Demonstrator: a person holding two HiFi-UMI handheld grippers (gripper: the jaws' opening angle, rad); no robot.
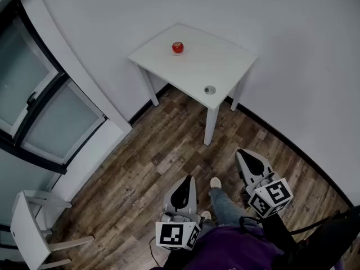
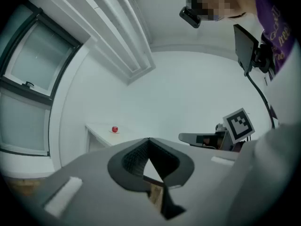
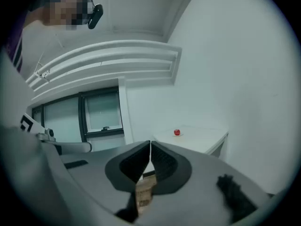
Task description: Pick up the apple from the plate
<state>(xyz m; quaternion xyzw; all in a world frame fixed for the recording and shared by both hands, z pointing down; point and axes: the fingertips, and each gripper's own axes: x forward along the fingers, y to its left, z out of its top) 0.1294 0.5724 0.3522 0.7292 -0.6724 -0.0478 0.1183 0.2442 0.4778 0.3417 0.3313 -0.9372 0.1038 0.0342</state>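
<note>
**Both grippers empty; apple untouched on far table**

You hold the left gripper (image 2: 149,141) and the right gripper (image 3: 150,144) low beside your legs, each with its jaws closed together on nothing. I judge this a carrying posture, since the white table (image 1: 225,61) stands well apart across the wood floor (image 1: 152,173). The red apple (image 1: 178,47) sits towards the table's far edge, and both grippers point roughly at it. The plate (image 1: 184,53) beneath it shows only as a faint rim, so its shape cannot be confirmed. A small round object (image 1: 210,89) near the table's front edge is too small to identify. A white chair (image 1: 25,229) is cut off at the lower left.
</note>
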